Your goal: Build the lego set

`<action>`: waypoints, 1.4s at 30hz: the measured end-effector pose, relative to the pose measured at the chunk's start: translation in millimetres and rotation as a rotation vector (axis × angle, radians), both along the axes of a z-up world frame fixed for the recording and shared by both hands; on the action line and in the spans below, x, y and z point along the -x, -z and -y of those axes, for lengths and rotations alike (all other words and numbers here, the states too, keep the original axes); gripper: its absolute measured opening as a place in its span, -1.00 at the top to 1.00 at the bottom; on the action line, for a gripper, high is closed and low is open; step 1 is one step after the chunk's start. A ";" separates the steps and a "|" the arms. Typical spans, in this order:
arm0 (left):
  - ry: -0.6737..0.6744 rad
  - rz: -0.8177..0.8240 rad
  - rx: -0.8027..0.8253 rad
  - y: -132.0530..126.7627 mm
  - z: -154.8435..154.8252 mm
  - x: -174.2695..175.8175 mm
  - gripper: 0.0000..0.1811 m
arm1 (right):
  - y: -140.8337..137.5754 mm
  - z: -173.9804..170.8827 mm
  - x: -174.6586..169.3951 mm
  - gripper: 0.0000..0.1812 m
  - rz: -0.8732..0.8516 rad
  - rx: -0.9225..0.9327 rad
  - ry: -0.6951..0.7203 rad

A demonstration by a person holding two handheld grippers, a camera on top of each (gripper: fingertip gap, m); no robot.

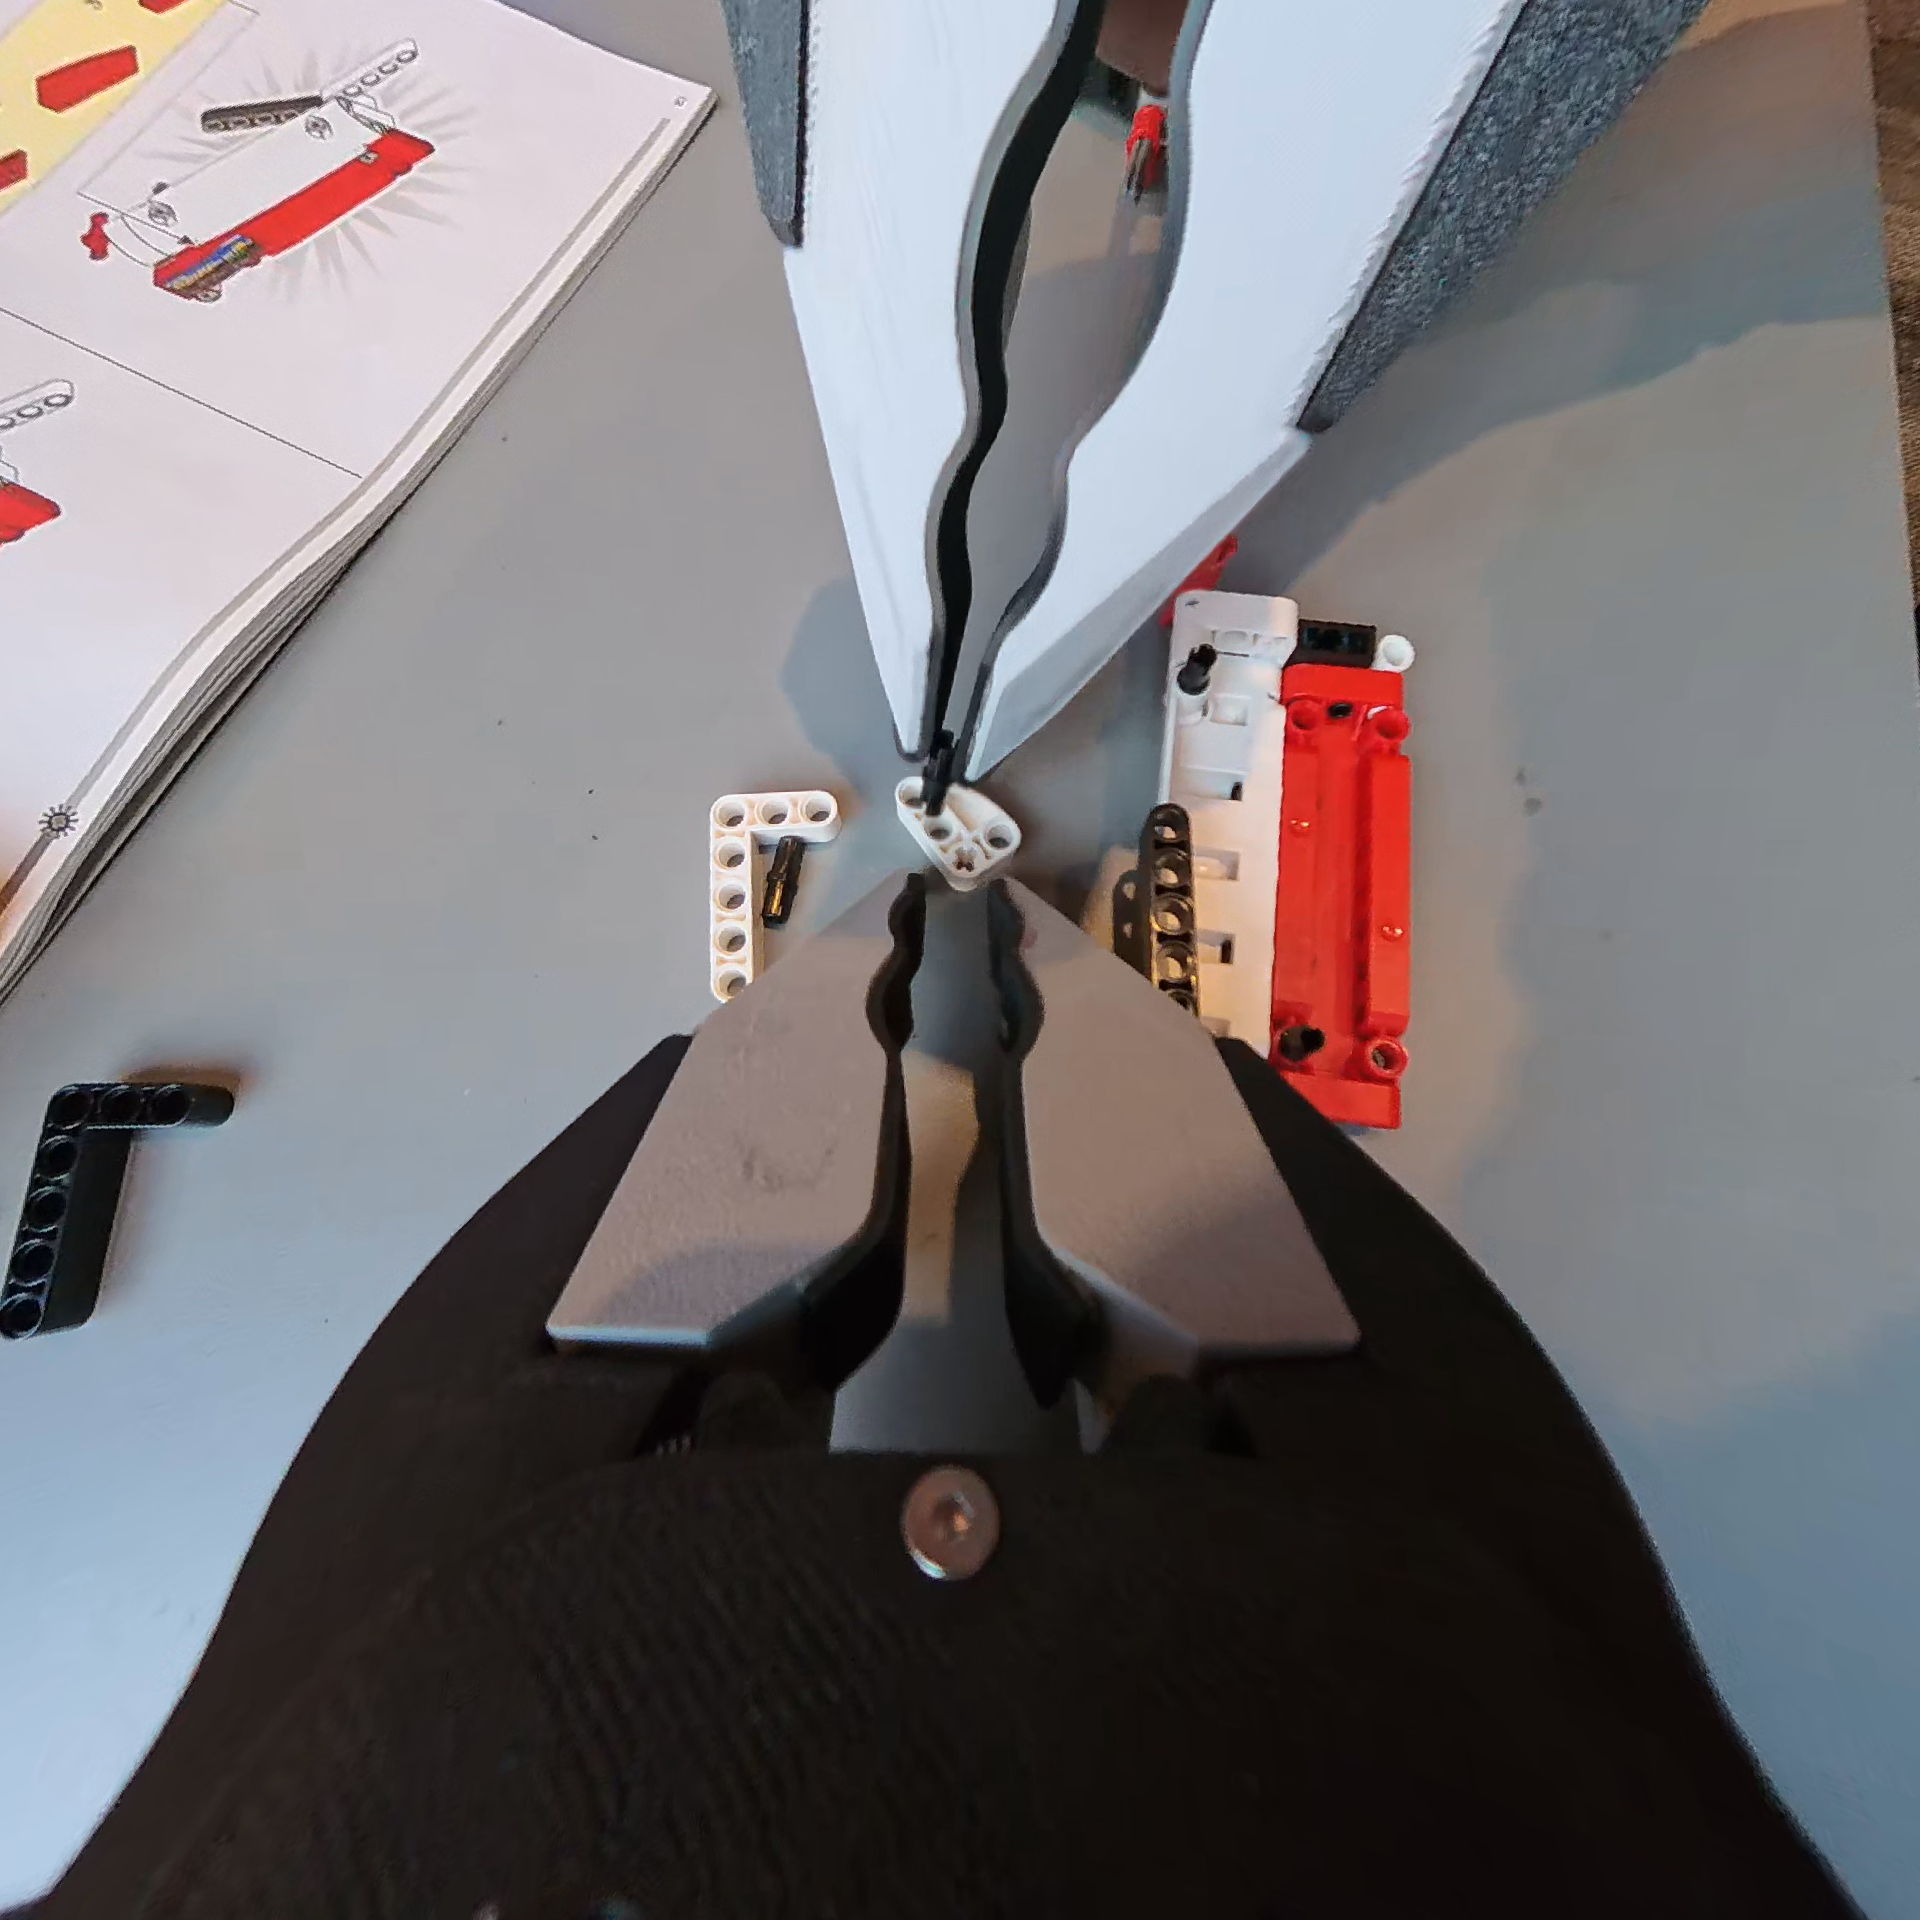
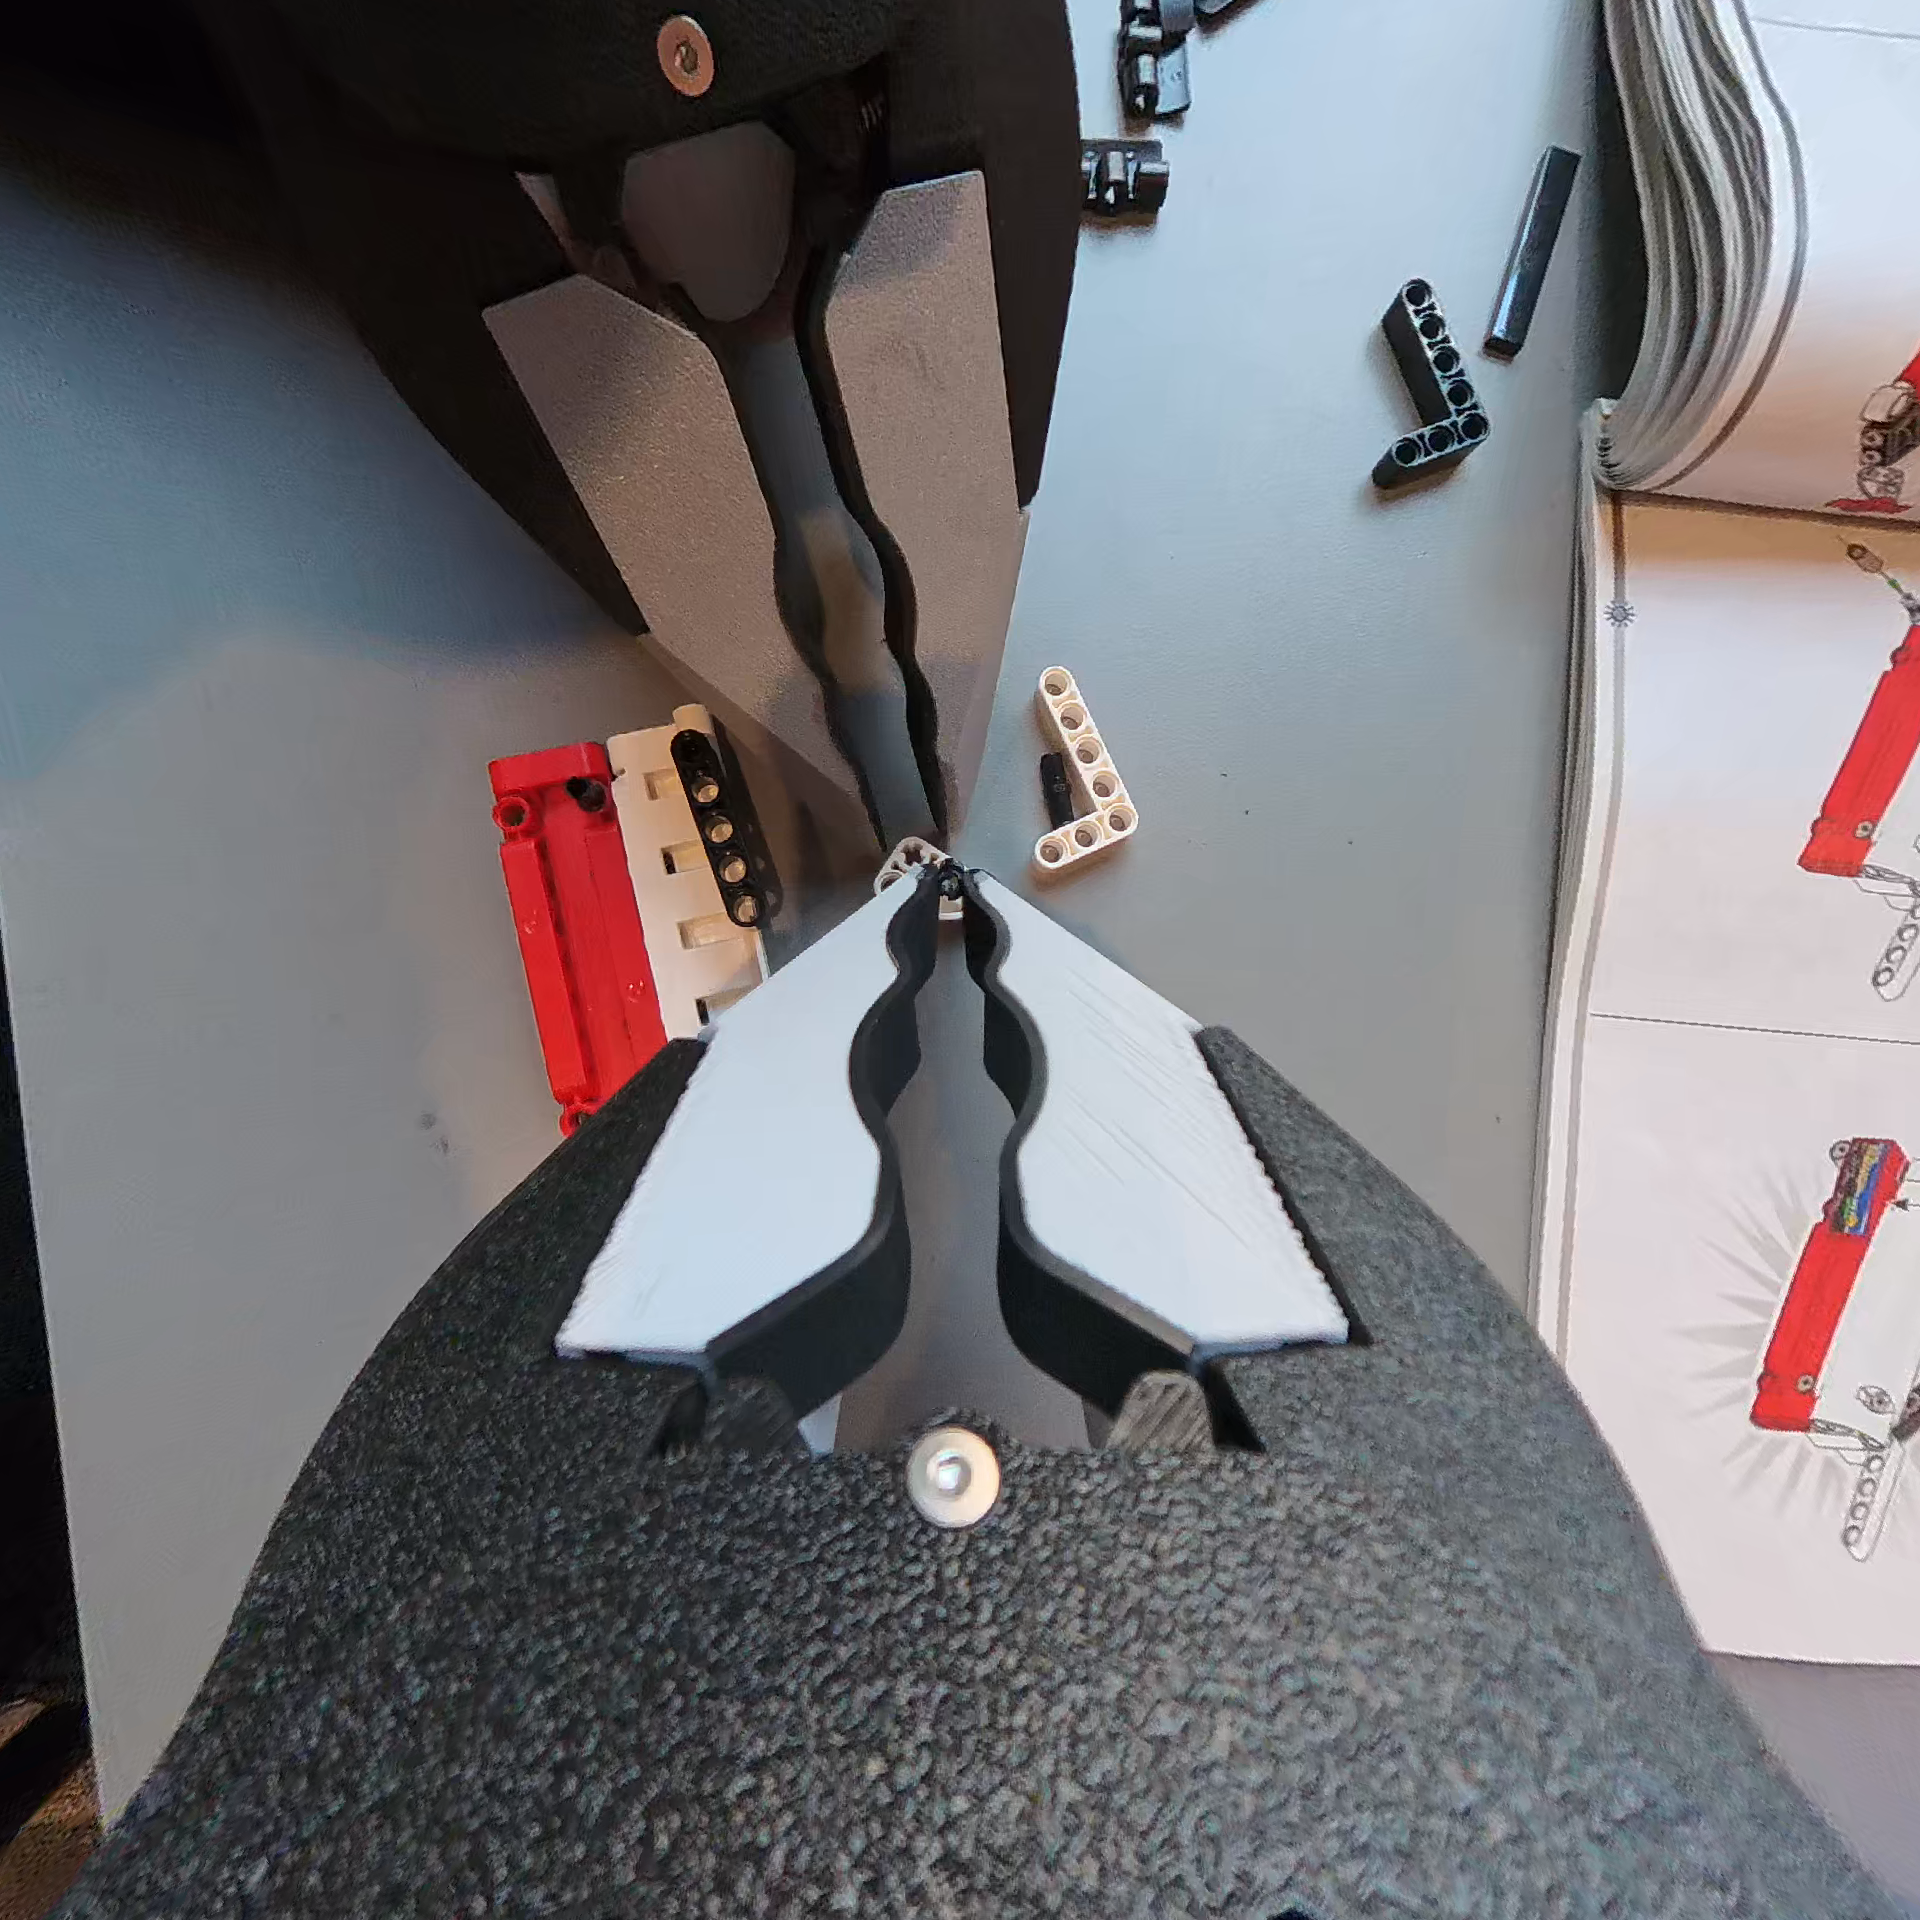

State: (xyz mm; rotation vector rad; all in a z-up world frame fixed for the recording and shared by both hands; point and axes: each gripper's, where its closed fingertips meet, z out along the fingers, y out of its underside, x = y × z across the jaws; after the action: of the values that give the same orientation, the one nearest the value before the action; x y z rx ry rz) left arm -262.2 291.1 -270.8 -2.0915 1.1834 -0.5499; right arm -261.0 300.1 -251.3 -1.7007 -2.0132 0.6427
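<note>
One black pin [image 1: 940,771] enters small white beam [image 1: 961,831].

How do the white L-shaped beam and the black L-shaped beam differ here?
The white L-shaped beam lies close to the gripper tips, with a small black pin in its inner corner; the black L-shaped beam lies apart near the instruction booklet, with nothing beside it. Both lie flat on the grey table, with rows of round holes.
</note>
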 end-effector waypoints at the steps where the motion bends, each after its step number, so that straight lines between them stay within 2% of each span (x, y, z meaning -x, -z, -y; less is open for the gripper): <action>1: -0.002 -0.001 -0.002 0.1 -0.2 0.1 0.90 | -1.0 -0.9 -0.3 0.95 -0.005 0.001 0.007; 19: -0.036 0.021 0.002 -3.9 2.4 -3.2 0.77 | -5.7 -14.5 -10.8 0.95 -0.038 0.023 0.091; 24: -0.062 0.062 0.018 -13.0 -0.3 -11.7 0.76 | -6.4 -12.9 -9.1 0.95 -0.041 0.023 0.087; 32: -0.080 0.017 0.003 -7.4 -3.7 -15.1 0.81 | -3.3 -7.4 -5.1 0.96 -0.013 0.024 0.058; 42: -0.138 0.022 0.001 -9.6 -9.3 -10.7 0.71 | 2.3 -14.0 -4.6 0.95 0.021 -0.001 0.065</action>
State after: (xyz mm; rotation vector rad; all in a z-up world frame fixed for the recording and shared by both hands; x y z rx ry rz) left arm -251.5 300.3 -261.3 -2.1431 1.0174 -0.5083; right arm -256.4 314.1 -253.7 -1.7716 -1.9629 0.6036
